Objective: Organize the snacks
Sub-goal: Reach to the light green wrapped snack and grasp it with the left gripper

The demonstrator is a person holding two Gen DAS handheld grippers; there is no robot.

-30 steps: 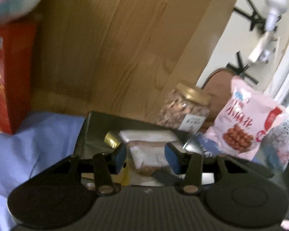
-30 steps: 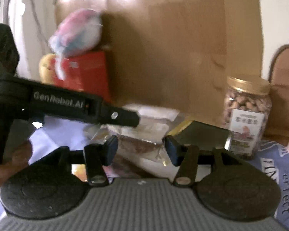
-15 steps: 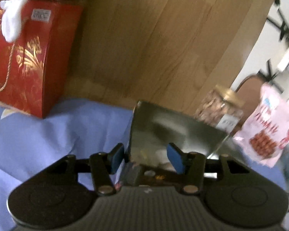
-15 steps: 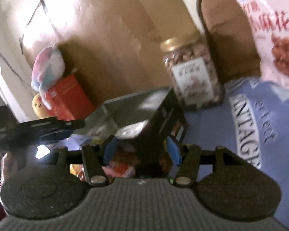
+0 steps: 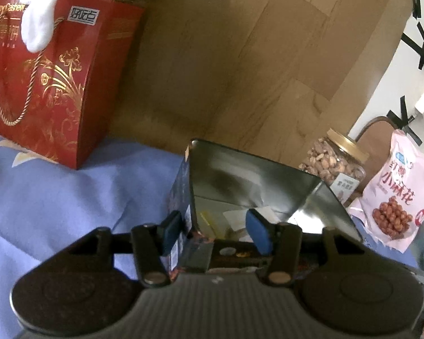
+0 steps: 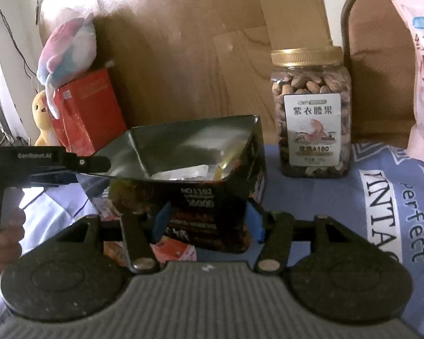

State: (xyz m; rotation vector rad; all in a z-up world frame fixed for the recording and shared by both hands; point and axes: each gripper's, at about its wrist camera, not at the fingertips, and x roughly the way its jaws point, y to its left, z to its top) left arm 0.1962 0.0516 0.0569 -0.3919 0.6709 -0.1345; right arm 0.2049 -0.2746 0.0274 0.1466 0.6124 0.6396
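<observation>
Right wrist: tin (image 6: 200, 203) upright, mouth upward — right gripper (image 6: 207, 221) pinching it; left gripper (image 5: 213, 233) opening astride its wall.

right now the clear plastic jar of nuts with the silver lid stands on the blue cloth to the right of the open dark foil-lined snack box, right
Not quite: the lid is gold, not silver. The right wrist view shows the clear plastic jar of nuts with its gold lid, standing on the blue cloth to the right of the open dark foil-lined snack box.
</observation>
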